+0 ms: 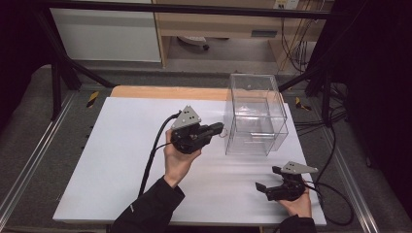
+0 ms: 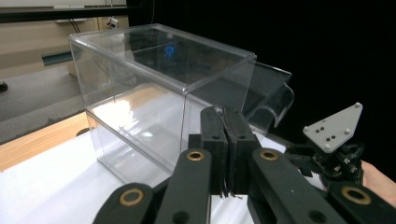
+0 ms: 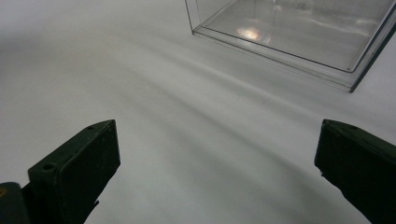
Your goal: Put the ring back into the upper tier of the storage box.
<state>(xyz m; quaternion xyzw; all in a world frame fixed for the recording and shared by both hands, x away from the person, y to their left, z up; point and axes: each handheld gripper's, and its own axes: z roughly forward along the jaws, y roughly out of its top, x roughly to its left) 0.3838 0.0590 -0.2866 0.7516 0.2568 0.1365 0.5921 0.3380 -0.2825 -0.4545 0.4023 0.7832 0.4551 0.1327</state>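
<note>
I see the clear plastic box (image 1: 255, 114) standing upright toward the far right of the white desk (image 1: 111, 160). My left tongs (image 1: 219, 129) are pressed together just beside its left wall (something small seems pinched there, too tiny to tell). My right tongs (image 1: 266, 178) are spread wide, low over the desk, nearer me.

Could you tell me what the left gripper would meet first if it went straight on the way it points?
Most likely the near wall of the clear box; the left gripper, jaws shut, points at it from close by.
</note>
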